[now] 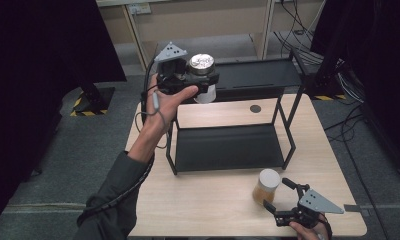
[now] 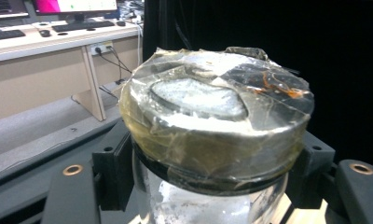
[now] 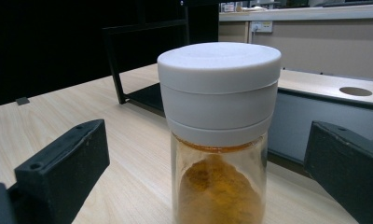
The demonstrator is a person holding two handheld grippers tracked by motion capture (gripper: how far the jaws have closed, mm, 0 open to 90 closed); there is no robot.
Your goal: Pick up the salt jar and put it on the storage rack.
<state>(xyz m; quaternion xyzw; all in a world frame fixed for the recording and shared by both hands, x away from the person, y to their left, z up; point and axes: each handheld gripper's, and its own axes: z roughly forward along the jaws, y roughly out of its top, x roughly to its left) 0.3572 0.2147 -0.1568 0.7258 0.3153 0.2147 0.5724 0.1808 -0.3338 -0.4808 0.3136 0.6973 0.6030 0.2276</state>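
item: jar [image 1: 203,75], clear glass, round, white grains inside; lid flat, metal-grey, wrapped in wrinkled yellowish tape, glossy. pinched just under the lid rim by left claw [image 1: 200,80], black jaws pressed on either side of the neck, as seen in left gripper view [image 2: 212,140]. held up in the air, upright, above the rear top corner of rack [image 1: 228,145], touching no shelf.

item: spice jar [image 1: 266,186], clear glass cylinder, orange-brown powder heaped inside, thick white plastic cap with two ridged steps, matte [image 3: 218,88]. standing upright on table [image 1: 208,200], just ahead of right claw [image 1: 283,197], between its jaws but apart from both; jaws spread wide, nothing gripped.

item: rack, black metal, two flat shelves on thin square legs, lower shelf bare, upper shelf bare as far as visible. beyond right claw, below and beside left claw.

item: table, pale wood-grain laminate, smooth, round cable hole near rear edge.

status, judged: stocking of rack partly under way. done: first jar picked up and raised to top-shelf height. left: setting it down on a shelf and letting go; closing right claw on spice jar, lifting, shelving. no jar shelved yet.
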